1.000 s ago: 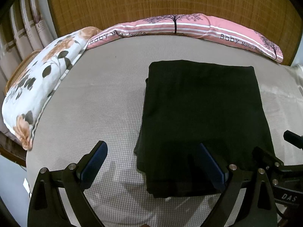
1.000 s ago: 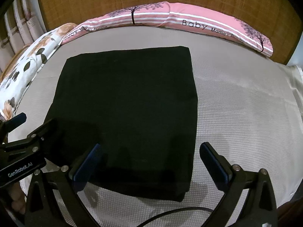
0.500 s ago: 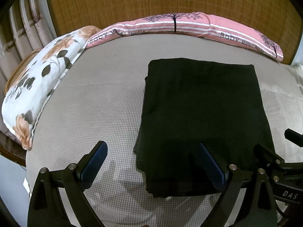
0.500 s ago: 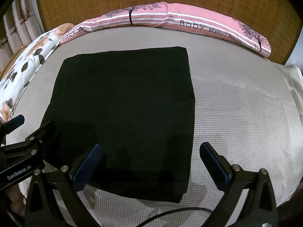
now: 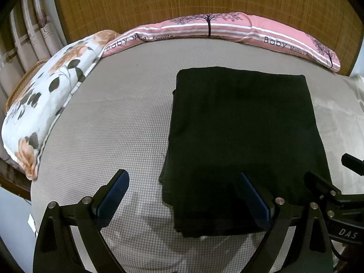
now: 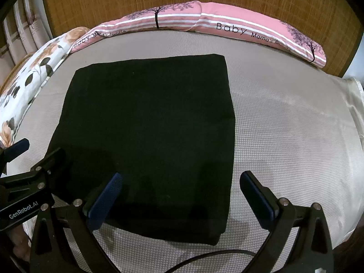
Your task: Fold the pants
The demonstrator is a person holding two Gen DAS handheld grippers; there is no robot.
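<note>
Over the last second, little change is noted: the black folded rectangular pants (image 6: 147,141) remain flat on the grey textured bed (image 6: 284,136). Both the left claw (image 5: 184,195) and the right claw (image 6: 182,195) are held wide and empty; folding is judged essentially complete.

The black pants (image 5: 241,136) lie folded into a flat, roughly rectangular stack, longer front to back than across. The cloth is plain, dark and matte, with no pattern to be seen. The top layer is smooth and free of wrinkles. Along the left edge several layers show, stacked slightly unevenly, with a lower layer peeking out near the far left corner. The far edge runs straight, and the near right corner (image 6: 216,238) is squared off, showing the thickness of the fold.
</note>
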